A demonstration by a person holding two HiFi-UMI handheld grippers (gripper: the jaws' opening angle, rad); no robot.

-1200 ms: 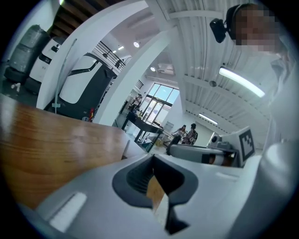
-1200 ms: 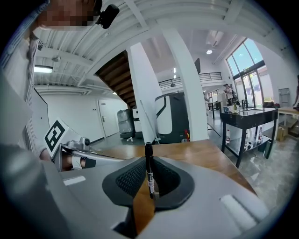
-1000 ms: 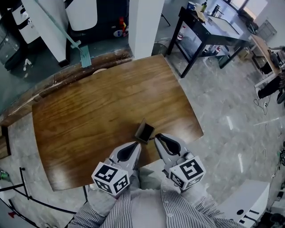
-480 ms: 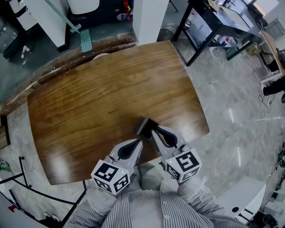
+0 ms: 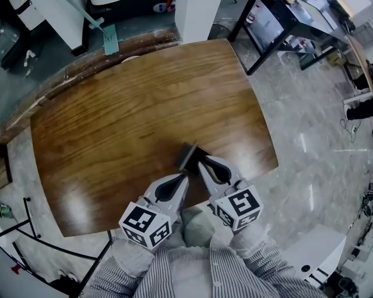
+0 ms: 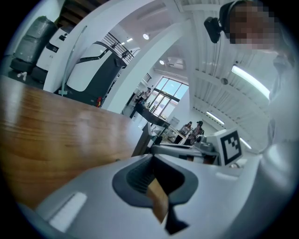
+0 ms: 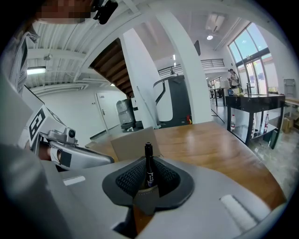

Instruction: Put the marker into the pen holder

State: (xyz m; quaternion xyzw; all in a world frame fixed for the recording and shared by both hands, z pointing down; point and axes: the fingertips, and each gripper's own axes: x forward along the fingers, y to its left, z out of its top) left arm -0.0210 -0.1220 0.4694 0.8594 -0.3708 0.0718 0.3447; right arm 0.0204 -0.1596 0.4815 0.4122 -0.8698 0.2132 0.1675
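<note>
The pen holder, a small dark open box, stands on the wooden table near its front edge. In the right gripper view it shows as a tan box just beyond the jaws. My right gripper is shut on a black marker, which stands upright between the pads with its tip right by the holder. My left gripper lies just left of the holder, jaws together with nothing between them. The right gripper's marker cube shows in the left gripper view.
The table's front edge runs just under both grippers, with marble floor to the right. A black desk and a white pillar stand beyond the far edge. A teal squeegee leans at the back left.
The right gripper with the marker has moved up to the pen holder, closing the gap. The left gripper has stayed beside it. The head view has shifted slightly.
</note>
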